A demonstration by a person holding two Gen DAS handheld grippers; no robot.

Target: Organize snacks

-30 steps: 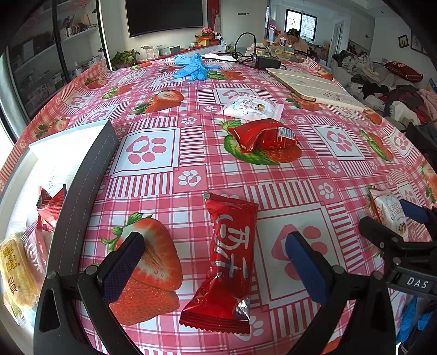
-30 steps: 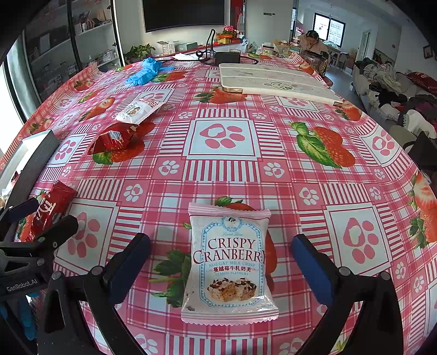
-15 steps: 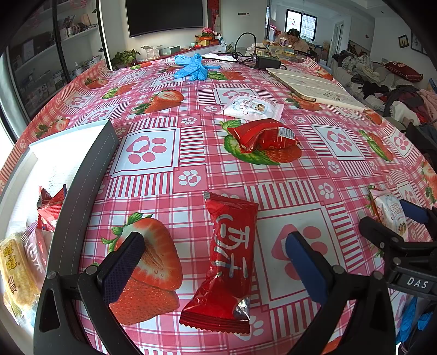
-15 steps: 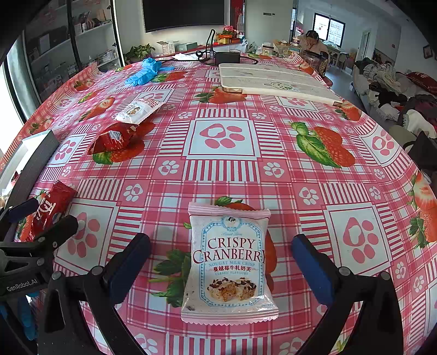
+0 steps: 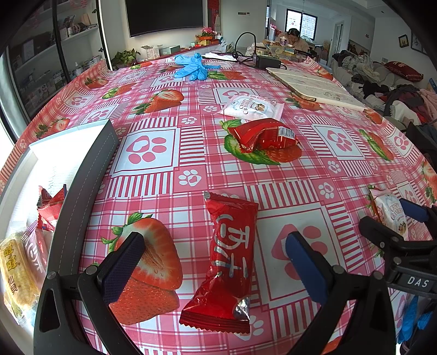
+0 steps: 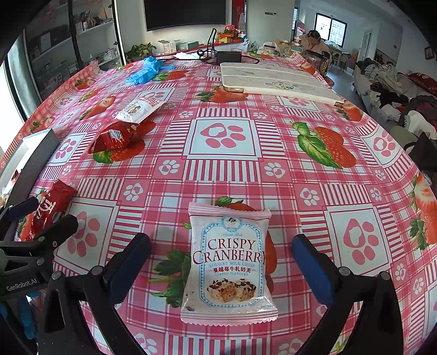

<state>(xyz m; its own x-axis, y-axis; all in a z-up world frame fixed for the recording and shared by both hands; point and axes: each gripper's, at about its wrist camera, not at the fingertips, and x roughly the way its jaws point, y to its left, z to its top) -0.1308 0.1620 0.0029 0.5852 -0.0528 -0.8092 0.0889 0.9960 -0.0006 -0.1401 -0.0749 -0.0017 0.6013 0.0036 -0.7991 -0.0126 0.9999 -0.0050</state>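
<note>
The left gripper (image 5: 214,260) and right gripper (image 6: 221,259) each have jaws wide apart around a snack, red pack (image 5: 228,256) and cranberry pack (image 6: 228,262), ready to pinch.

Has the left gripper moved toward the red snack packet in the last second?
No. The left gripper frames the red snack packet exactly as before, unchanged against the tablecloth's printed strawberry.

A lived-in home, living and dining room in one: ahead of the fingers a long table (image 6: 273,153) in strawberry oilcloth, a dark television (image 6: 185,12) on the far wall, shelves (image 5: 54,54) far left, a clothes-heaped sofa (image 6: 393,82) right.
</note>
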